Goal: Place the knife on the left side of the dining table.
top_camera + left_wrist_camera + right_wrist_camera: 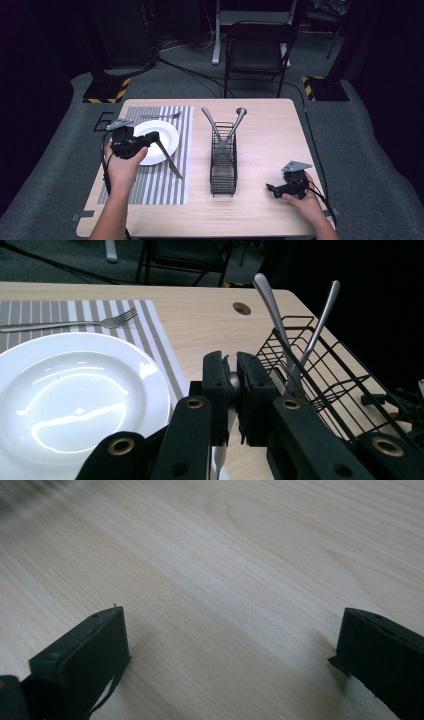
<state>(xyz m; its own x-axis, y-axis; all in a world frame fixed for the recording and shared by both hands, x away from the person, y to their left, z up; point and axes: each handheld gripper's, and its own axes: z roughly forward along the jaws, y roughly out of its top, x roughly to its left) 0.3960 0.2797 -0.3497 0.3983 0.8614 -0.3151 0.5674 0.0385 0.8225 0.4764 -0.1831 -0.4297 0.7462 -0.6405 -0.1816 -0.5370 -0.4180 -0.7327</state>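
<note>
Worktop [260, 125]: pale wood, centre of the high view; its bare grain also lies under the right hand-held gripper's own view.
Placemat [185, 150]: grey-and-white striped, left half of the worktop.
Wire basket [223, 170]: black, narrow, centre of the frame; two metal utensil handles [227, 125] lean out of its far end, crossing.
Plate [167, 132]: white, round, on the upper part of the placemat, just right of the left hand-held gripper.
Left hand-held gripper [155, 137]: centre left of the frame, over the plate's near rim; jaws clamped on the knife's handle, seen as a metal bulge between the pads in the left gripper view.
Right hand-held gripper [270, 189]: lower right of the frame, low over the bare worktop; jaws wide apart, nothing between them.
Knife [170, 162]: blade slants down and right from the left jaws, over the placemat, right of the plate.
Fork [160, 116]: flat on the placemat, beyond the plate, tines toward the right.
</note>
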